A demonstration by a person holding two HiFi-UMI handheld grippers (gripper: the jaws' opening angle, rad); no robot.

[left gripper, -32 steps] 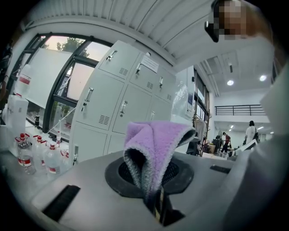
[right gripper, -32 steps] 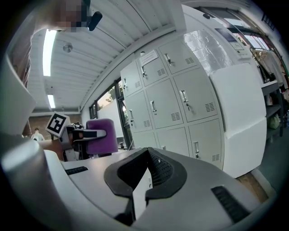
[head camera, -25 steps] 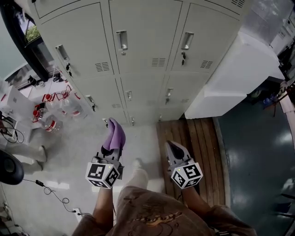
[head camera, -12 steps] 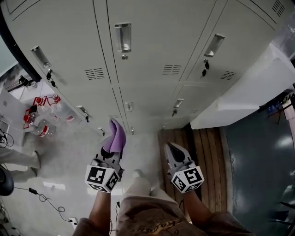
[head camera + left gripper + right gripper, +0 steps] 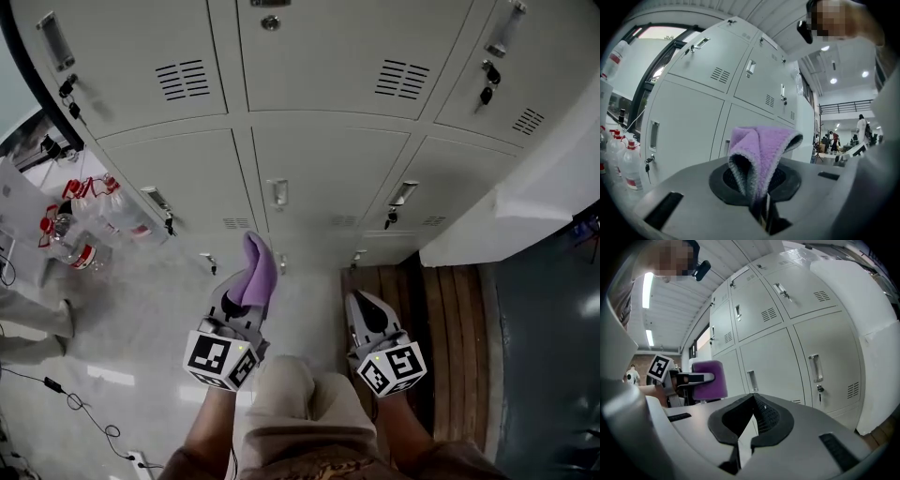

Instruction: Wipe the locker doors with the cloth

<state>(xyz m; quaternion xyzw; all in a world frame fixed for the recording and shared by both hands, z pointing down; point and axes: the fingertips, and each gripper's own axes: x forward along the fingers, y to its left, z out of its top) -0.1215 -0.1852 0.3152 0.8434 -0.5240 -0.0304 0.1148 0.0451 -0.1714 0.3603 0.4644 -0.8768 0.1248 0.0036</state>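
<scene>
Short of the locker doors [image 5: 323, 178], the left gripper [image 5: 236, 305] pinches the purple cloth [image 5: 259, 272] by its edge, the right gripper [image 5: 364, 307] closed and empty, so hard wiping friction could tug it free.

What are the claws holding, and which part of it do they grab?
The left claw pinches the purple cloth by its bunched lower end; the rest pokes out past the tips. The right claw is shut and holds nothing.
</scene>
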